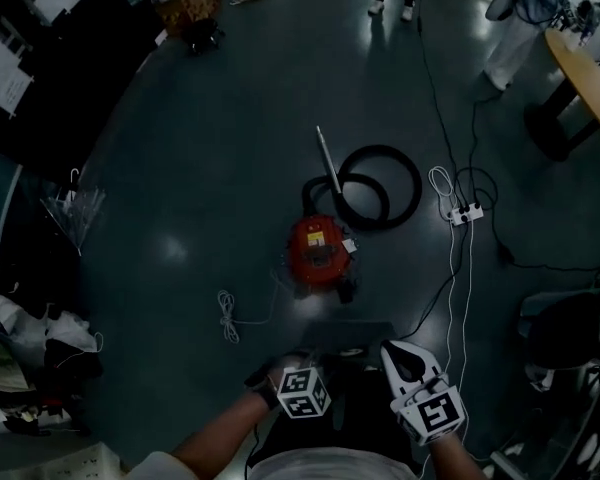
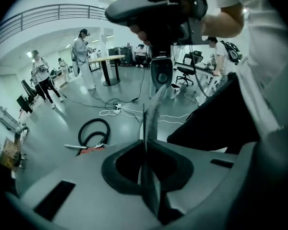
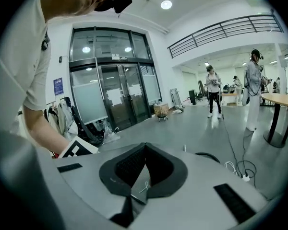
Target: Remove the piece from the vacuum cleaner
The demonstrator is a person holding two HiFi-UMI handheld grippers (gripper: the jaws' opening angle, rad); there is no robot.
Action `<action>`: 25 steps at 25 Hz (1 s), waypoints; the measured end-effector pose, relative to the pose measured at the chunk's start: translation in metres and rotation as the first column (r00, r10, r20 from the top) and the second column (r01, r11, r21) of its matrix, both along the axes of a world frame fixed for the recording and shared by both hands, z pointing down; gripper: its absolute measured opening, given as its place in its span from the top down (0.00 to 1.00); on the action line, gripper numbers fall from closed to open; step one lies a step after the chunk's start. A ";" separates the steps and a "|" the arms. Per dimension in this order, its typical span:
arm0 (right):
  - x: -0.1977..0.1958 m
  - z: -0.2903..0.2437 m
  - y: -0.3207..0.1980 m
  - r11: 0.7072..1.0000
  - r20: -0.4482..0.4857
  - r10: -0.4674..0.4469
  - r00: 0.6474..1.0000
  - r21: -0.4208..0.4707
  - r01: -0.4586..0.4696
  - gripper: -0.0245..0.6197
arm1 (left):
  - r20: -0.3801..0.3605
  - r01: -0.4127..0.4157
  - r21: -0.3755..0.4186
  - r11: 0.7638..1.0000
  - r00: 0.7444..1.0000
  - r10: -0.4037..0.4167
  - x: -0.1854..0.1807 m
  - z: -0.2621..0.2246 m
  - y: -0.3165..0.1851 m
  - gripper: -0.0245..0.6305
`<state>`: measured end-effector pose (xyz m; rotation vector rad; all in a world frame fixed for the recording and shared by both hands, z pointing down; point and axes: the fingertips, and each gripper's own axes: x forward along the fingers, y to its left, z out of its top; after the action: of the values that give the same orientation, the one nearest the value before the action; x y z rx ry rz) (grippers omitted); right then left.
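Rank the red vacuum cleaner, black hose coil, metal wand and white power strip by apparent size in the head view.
1. hose coil, widest spread
2. vacuum cleaner
3. metal wand, about as long as the vacuum cleaner but far thinner
4. power strip, smallest

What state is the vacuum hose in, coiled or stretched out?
Coiled: in the head view the black hose lies in overlapping loops on the floor beside the red vacuum cleaner, metal wand sticking out straight.
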<state>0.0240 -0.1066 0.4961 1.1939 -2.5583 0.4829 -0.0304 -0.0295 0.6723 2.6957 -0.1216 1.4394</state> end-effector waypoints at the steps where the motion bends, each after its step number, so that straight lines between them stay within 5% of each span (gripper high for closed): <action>1: 0.000 -0.012 0.007 1.000 0.003 -0.007 1.000 0.002 0.007 0.94 | -0.006 -0.010 0.003 1.000 1.000 0.010 0.002 -0.020 0.007 0.92; 9: 0.021 -0.077 0.072 1.000 0.048 0.002 0.999 0.010 -0.002 0.94 | -0.091 -0.017 0.047 0.999 0.996 0.021 0.043 -0.120 0.075 0.92; 25: 0.101 -0.147 0.213 0.994 0.043 -0.038 0.998 0.107 0.034 0.94 | -0.169 0.056 0.063 0.996 0.985 -0.045 0.131 -0.207 0.206 0.92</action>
<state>0.1251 0.1060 0.3489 1.1823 -2.6685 0.3738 0.1003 0.1767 0.4656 2.8315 -0.2288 1.2095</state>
